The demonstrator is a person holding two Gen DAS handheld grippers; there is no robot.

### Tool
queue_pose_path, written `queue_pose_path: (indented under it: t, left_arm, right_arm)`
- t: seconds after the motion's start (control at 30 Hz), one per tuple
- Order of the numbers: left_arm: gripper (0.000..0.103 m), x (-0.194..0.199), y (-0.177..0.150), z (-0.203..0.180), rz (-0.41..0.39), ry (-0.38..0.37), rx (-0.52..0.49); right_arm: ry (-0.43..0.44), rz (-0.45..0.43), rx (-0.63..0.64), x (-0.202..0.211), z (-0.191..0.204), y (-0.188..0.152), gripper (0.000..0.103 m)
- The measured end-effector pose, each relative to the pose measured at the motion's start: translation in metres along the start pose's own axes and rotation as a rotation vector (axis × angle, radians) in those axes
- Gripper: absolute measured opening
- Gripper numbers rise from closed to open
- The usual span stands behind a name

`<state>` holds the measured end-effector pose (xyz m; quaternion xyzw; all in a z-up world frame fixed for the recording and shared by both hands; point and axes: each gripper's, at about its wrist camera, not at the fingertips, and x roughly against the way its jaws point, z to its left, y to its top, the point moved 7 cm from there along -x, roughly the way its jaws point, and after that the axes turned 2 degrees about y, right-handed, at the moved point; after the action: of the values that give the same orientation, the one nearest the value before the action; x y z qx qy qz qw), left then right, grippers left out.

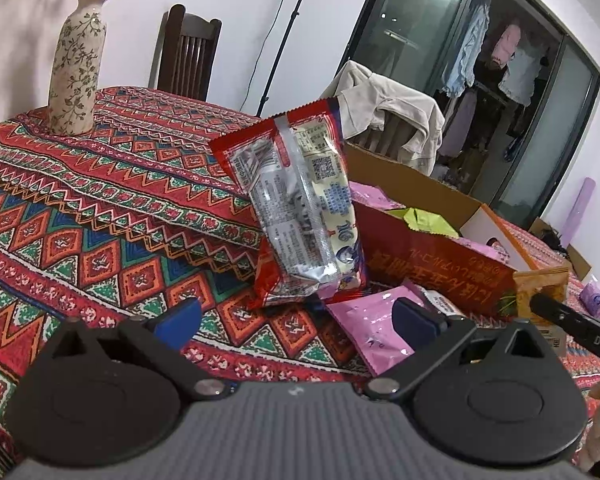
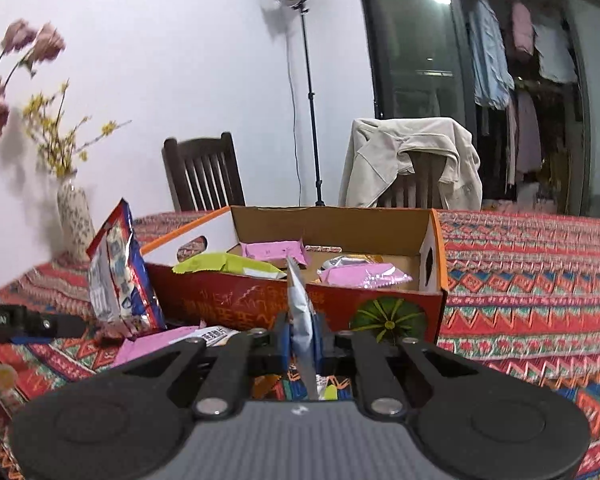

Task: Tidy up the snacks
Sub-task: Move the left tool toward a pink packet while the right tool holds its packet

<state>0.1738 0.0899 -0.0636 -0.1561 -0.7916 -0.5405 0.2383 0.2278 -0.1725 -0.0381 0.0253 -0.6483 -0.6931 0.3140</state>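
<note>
Right gripper [image 2: 303,334] pinched a silver snack packet [image 2: 300,312] edge-on, long axis upright. Left gripper [image 1: 296,316] stood wide, empty. Red box [image 2: 236,304] lettering was unreadable.

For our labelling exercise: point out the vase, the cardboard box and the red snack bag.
vase [image 1: 77,76], left wrist view, patterned body.
cardboard box [image 2: 236,304], right wrist view, red front wall.
red snack bag [image 1: 304,208], left wrist view, silver back panel.

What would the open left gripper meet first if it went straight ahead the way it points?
Most likely the red and silver foil snack bag leaning against the red cardboard box, dead ahead of the left gripper. The pink packet lies lower right; depth is uncertain.
</note>
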Motion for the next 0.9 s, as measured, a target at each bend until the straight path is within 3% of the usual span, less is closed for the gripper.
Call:
queue_pose_path:
  t: [0.33, 0.47, 0.7, 0.9]
  left_arm:
    - [0.103, 0.005, 0.003, -0.025, 0.0, 0.055, -0.099]
    - [0.103, 0.002, 0.006, -0.055, 0.051, 0.013, -0.162]
    - [0.103, -0.035, -0.007, -0.097, 0.166, 0.058, -0.249]
    - [0.103, -0.062, -0.011, -0.103, 0.227, 0.111, -0.183]
  right_arm:
    - [0.009, -0.013, -0.026, 0.002, -0.007, -0.007, 0.011]
    - [0.007, -0.022, -0.04, 0.004, -0.009, -0.008, 0.011]
    - [0.009, -0.032, -0.043, 0.007, -0.008, -0.009, 0.011]
    - [0.012, -0.033, -0.055, 0.008, -0.011, -0.009, 0.011]
